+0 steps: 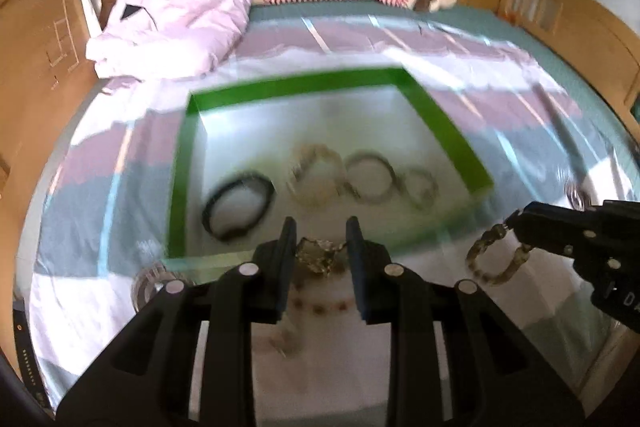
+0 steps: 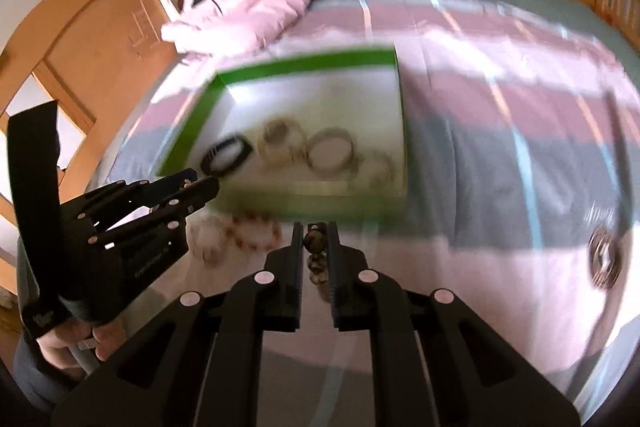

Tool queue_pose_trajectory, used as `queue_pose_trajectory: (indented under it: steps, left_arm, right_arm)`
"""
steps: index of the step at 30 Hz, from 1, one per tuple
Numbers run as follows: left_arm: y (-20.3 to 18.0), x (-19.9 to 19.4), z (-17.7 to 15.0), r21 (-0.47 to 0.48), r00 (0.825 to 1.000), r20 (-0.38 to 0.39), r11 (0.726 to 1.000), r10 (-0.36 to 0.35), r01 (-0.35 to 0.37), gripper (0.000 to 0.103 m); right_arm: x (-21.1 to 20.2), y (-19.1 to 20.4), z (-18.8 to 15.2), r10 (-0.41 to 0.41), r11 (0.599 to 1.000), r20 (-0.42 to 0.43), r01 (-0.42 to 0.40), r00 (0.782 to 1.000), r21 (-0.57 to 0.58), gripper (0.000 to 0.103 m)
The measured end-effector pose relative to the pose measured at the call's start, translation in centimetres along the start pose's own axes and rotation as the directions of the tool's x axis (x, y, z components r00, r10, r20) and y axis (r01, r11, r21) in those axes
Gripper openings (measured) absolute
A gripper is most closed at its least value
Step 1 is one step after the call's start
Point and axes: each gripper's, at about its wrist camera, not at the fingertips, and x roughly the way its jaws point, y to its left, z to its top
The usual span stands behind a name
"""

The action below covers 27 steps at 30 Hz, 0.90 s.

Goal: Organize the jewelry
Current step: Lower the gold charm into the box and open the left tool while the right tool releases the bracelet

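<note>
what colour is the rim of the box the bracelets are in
Bright green, around a pale interior. The box rim shows best in the left wrist view.

Daylit bedroom, both wrist views. Motion blur smears the green-rimmed box [image 1: 452, 131] and the bracelets inside it; the black gripper frames nearest the lens stay sharp. Beyond the box, the pink quilt [image 1: 180, 11] is overexposed, with pale glare on the bed sheet [image 2: 500, 75]. Fisheye distortion bows the wooden furniture; corners vignette black.
</note>
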Motion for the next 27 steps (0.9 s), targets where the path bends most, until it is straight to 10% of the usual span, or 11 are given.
queue_pose_trajectory:
  steps: [9, 27]
  left_arm:
    - [3.5, 5.4, 3.5, -0.066, 0.995, -0.098, 0.997, 0.022, -0.028, 0.025]
    - [4.2, 11.6, 2.6, -0.027, 0.973, -0.228, 0.998, 0.041, -0.048, 0.026]
  right_arm:
    - [4.1, 0.3, 6.7, -0.095, 0.995, 0.021, 0.095, 0.995, -0.016, 0.011]
    - [13.4, -3.5, 7.1, -0.193, 0.977, -0.114, 0.201, 0.975, 0.068, 0.011]
